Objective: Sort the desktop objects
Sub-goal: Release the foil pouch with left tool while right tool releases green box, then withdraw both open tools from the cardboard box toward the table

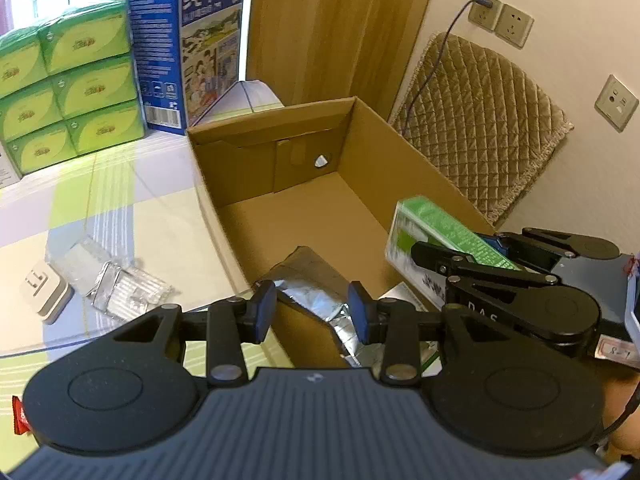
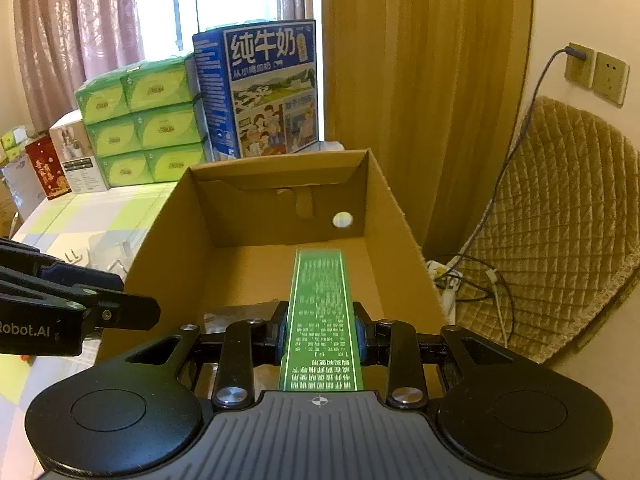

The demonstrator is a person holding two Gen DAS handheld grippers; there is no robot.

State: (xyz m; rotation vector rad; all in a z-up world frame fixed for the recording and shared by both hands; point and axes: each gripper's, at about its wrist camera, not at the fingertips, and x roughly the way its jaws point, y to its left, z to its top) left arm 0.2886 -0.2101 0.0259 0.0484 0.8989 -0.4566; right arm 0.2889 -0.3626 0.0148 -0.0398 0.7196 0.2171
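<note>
Right hand-held gripper clamped on the green carton, long axis pointing straight ahead over the cardboard box. Left hand-held gripper wide, empty, above the silver foil pouch at the box's near wall.

A home room, pink curtains at the far window, stacked green tissue packs beside a blue milk carton on a checked tablecloth, quilted cushion under wall sockets right
</note>
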